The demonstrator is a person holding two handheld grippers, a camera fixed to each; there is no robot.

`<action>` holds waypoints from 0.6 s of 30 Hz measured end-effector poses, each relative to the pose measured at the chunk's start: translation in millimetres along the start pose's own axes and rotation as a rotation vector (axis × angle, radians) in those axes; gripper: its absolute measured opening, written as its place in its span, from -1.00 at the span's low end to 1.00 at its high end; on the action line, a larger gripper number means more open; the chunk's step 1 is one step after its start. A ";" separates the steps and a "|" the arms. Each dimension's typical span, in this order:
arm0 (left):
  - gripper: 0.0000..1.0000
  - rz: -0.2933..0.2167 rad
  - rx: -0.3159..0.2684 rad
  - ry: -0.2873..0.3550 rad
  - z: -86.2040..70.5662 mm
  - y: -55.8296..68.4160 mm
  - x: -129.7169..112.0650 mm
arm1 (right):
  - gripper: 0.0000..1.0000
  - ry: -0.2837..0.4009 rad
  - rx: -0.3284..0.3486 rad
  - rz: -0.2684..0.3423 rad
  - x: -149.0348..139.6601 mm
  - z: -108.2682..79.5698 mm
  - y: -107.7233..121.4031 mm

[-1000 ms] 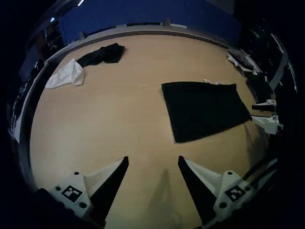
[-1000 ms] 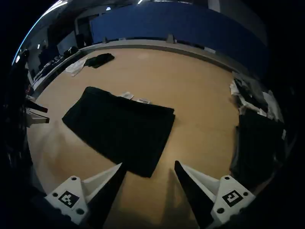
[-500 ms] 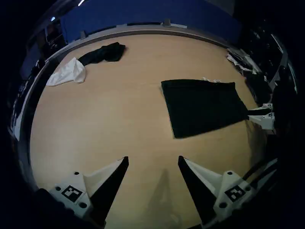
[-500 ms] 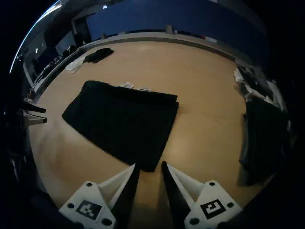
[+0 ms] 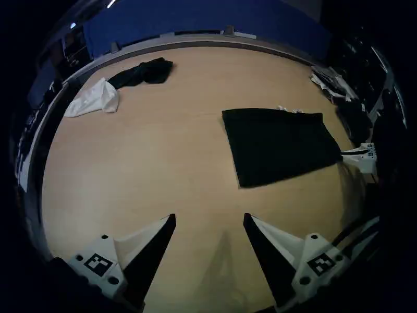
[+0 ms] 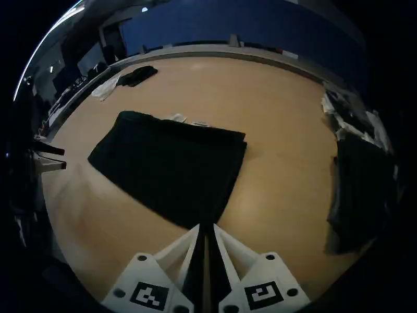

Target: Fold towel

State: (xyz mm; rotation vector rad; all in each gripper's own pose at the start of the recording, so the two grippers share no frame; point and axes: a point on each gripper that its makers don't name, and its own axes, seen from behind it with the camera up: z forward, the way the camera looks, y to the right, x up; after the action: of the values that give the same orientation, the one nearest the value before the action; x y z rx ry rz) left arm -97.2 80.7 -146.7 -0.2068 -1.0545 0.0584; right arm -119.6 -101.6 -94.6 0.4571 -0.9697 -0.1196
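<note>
Black rectangular towel, flat on wood table — right gripper clenched on its corner, left gripper released

The towel is plain black all over. Two small scraps at its far edge are white. The table is pale tan wood with a grey rim. The left gripper is white, its inner finger faces are black, and each finger bears a black-and-white square marker. The right gripper has the same white body, black inner faces and square markers. Far across the table lie a white cloth and a black cloth. The wall behind is deep blue. The pile in the right gripper view is mostly black, with white and grey pieces at its far end.
</note>
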 end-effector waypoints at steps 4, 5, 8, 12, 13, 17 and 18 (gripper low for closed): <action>0.93 0.001 -0.002 -0.002 0.4 0.8 -1.0 | -0.95 0.007 0.000 -0.012 4.7 -4.0 -0.8; 0.93 0.001 -0.003 -0.003 0.4 1.1 -1.3 | -0.95 0.010 0.001 -0.014 6.1 -4.9 -1.2; 0.93 0.000 -0.005 -0.005 0.3 1.9 -2.4 | -0.95 0.026 0.001 -0.015 13.9 -8.2 -2.2; 0.93 0.000 -0.006 -0.006 -0.2 2.5 -3.1 | -0.96 0.054 0.005 -0.018 28.0 -13.4 -4.9; 0.93 0.001 -0.005 -0.006 -0.7 2.5 -2.9 | -0.96 0.061 0.007 -0.022 32.5 -14.8 -6.2; 0.93 0.001 -0.004 -0.005 -2.4 2.4 -2.2 | -0.96 0.091 0.014 -0.041 50.1 -20.1 -12.1; 0.93 0.000 -0.004 -0.004 -2.8 2.4 -2.0 | -0.96 0.098 0.016 -0.046 54.7 -21.3 -13.9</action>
State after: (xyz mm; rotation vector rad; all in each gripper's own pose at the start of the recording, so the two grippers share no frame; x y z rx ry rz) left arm -95.5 82.4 -150.2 -0.2108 -1.0591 0.0568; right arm -69.7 -123.5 -68.8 0.4961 -0.8646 -0.1300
